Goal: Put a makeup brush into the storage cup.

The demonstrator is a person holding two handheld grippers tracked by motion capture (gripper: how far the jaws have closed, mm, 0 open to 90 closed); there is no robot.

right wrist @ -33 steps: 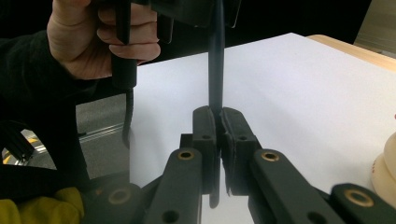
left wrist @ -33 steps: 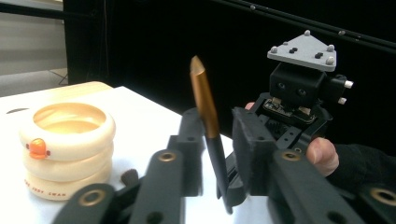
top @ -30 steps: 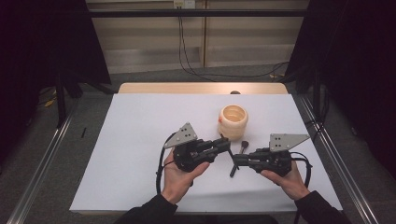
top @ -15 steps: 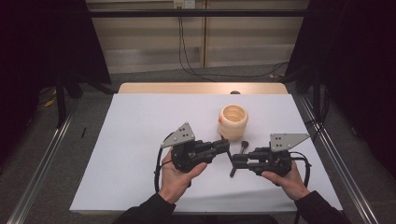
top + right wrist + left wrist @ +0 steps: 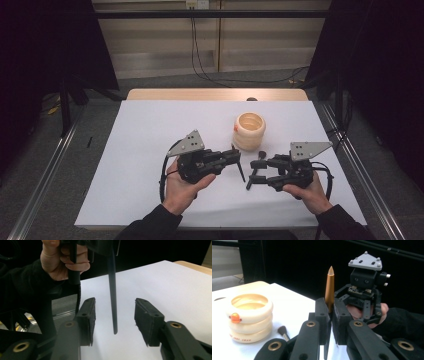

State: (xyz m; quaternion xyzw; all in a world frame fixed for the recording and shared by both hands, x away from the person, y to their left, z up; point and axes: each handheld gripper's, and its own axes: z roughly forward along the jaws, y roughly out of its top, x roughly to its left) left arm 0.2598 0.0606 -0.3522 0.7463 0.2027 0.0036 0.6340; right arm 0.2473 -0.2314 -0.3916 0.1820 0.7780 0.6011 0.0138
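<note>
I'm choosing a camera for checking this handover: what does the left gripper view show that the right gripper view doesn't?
Left gripper view: the left gripper shut on the stick just below its gold pointed end, the cream ringed pot, and a small brush lying beside the pot. Right gripper view: the stick's thin dark shaft hanging inside the right gripper, whose jaws have just been opening and stand clear of it. Both: the white table and the stick.

White table; grey floor; dark curtains.
</note>
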